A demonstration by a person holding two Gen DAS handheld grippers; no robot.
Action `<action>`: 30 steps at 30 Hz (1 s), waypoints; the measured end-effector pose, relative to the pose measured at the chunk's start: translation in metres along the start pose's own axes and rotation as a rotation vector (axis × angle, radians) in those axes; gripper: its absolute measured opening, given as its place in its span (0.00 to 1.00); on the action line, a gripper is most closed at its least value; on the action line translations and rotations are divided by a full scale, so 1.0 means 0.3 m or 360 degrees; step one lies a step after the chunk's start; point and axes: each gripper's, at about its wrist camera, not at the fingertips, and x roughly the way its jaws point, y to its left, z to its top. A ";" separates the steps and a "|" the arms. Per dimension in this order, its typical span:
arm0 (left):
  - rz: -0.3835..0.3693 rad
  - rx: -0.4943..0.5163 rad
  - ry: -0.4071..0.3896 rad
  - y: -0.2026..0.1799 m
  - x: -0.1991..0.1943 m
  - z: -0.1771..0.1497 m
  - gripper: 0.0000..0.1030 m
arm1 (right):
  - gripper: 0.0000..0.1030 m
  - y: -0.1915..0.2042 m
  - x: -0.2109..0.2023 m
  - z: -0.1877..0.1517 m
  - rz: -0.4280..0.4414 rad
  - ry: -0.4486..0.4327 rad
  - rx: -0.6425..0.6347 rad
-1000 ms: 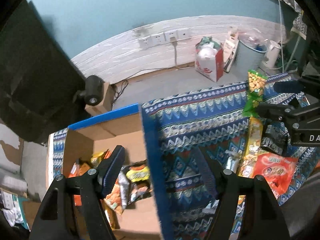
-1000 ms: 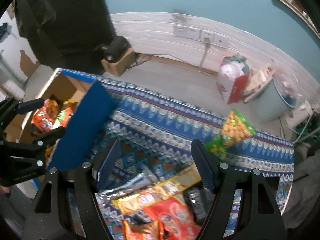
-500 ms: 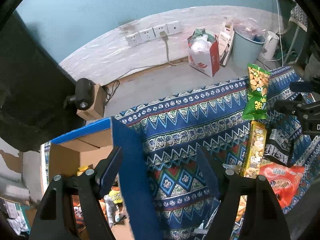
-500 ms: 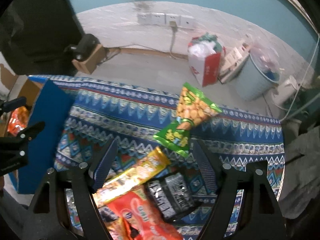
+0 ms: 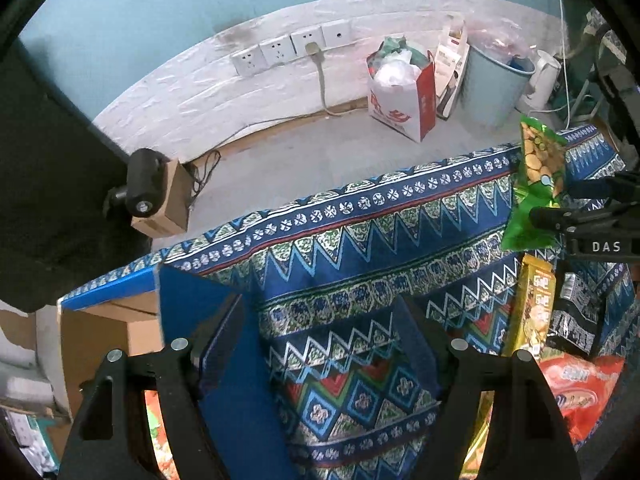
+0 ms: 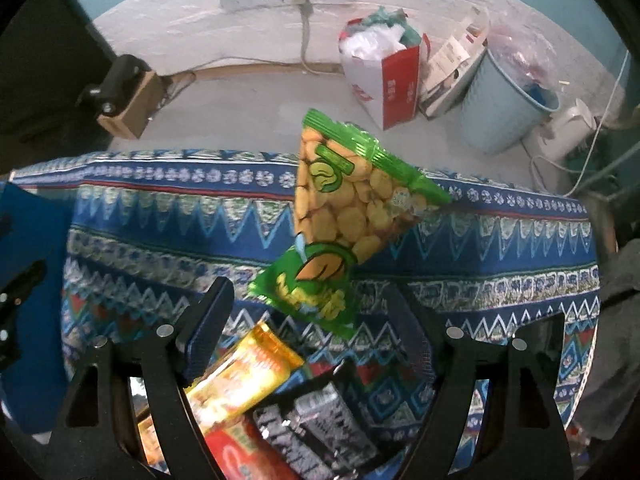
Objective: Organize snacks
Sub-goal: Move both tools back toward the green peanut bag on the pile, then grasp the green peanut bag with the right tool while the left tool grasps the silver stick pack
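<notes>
A green peanut snack bag [image 6: 340, 220] lies on the patterned blue cloth [image 6: 160, 240], just ahead of my open right gripper [image 6: 316, 308]; it also shows in the left wrist view [image 5: 540, 176]. A yellow-orange packet [image 6: 244, 372], a black packet [image 6: 320, 432] and a red packet [image 6: 244, 456] lie below the right gripper's fingers. My left gripper [image 5: 320, 324] is open and empty over the cloth, beside the blue flap [image 5: 224, 360] of a cardboard box [image 5: 104, 332] holding snacks. The right gripper appears in the left wrist view [image 5: 584, 204] next to the green bag.
Beyond the cloth edge is bare floor with a red-and-white paper bag [image 5: 404, 92], a light blue bin [image 5: 496, 84], a white kettle [image 5: 542, 80], wall sockets [image 5: 292, 48] and a small box with a black camera [image 5: 152, 196].
Both grippers have moved right and forward. The left one has left the box interior and is over the cloth. The green bag is now closer and centred before the right gripper.
</notes>
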 end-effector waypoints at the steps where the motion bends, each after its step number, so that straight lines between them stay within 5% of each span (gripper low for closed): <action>1: -0.0001 0.0000 0.0007 0.000 0.015 0.005 0.75 | 0.77 -0.004 0.015 0.005 -0.0008 0.0005 0.0001; 13: -0.0066 0.0017 0.0106 -0.020 0.104 0.009 0.75 | 0.76 -0.024 0.135 0.049 -0.0021 0.0052 0.0033; 16: -0.0100 0.0005 0.0121 -0.021 0.103 0.000 0.75 | 0.65 -0.023 0.152 0.045 -0.0016 0.0057 0.0014; 18: -0.0112 0.0011 0.0122 -0.025 0.096 -0.007 0.75 | 0.46 -0.013 0.159 0.042 0.0007 0.0068 -0.0016; 22: -0.0112 0.0037 0.0116 -0.036 0.075 -0.028 0.75 | 0.31 0.018 0.154 0.030 -0.0063 0.0060 -0.0132; 30: -0.0135 0.0055 0.0106 -0.047 0.026 -0.077 0.75 | 0.29 0.054 0.076 0.004 -0.0114 -0.0029 -0.0263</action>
